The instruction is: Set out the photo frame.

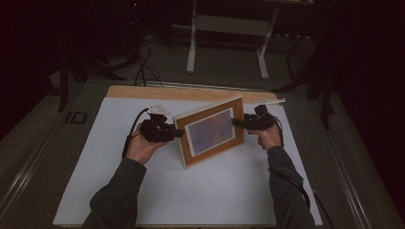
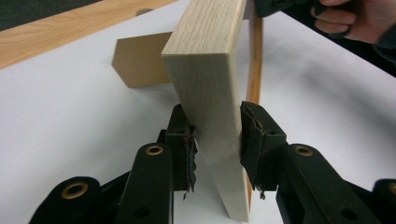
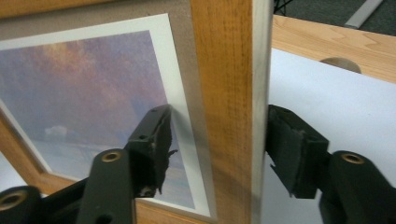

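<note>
A light wooden picture frame [image 1: 212, 131] with a purple sky print stands upright on edge in the middle of the white table top [image 1: 191, 191], turned at an angle. My left gripper [image 1: 179, 133] is shut on the frame's left side; in the left gripper view both pads [image 2: 182, 140] press on the pale wood [image 2: 205, 70]. My right gripper [image 1: 236, 122] is at the frame's right side. In the right gripper view one pad [image 3: 156, 135] lies on the glass and the other meets the back of the wooden rim [image 3: 229, 93].
A brown cardboard easel leg [image 2: 140, 60] sticks out behind the frame. A bare wooden strip [image 1: 143, 92] runs along the table's far edge, with a thin white stick [image 1: 270, 101] near its right end. A white desk stand [image 1: 224, 43] and cables sit on the floor beyond.
</note>
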`<state>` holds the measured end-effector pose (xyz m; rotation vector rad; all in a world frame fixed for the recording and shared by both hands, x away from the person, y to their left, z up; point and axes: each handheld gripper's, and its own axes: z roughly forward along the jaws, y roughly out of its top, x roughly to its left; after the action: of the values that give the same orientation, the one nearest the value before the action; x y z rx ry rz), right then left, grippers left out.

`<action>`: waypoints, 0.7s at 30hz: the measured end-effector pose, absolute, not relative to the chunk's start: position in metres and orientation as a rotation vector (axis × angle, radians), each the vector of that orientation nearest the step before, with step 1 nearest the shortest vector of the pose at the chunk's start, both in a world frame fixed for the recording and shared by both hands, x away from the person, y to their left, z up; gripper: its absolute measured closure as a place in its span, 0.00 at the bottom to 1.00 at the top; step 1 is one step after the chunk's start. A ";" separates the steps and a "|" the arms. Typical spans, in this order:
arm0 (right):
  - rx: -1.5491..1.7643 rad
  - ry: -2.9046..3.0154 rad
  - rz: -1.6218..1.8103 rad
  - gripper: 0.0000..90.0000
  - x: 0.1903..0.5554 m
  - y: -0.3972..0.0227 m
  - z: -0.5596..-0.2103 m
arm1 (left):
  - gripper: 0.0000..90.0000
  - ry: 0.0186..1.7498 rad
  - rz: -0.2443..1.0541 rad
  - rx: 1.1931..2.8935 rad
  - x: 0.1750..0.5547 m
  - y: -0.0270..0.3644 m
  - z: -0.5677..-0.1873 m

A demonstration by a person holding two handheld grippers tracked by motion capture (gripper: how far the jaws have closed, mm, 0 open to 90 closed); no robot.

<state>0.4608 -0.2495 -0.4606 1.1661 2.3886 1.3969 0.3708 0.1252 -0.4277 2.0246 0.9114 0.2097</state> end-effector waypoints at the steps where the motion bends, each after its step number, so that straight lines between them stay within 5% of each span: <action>1: 1.168 2.385 1.395 0.51 0.460 -0.250 -0.461 | 0.75 0.916 0.214 2.027 0.372 0.125 -0.428; 21: 1.176 2.339 1.281 0.68 0.425 -0.247 -0.459 | 0.71 0.959 0.179 1.939 0.394 0.141 -0.436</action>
<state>0.4246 -0.2473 -0.4595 1.1765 2.3393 1.2807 0.3939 0.1408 -0.4357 1.9392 0.9585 0.1788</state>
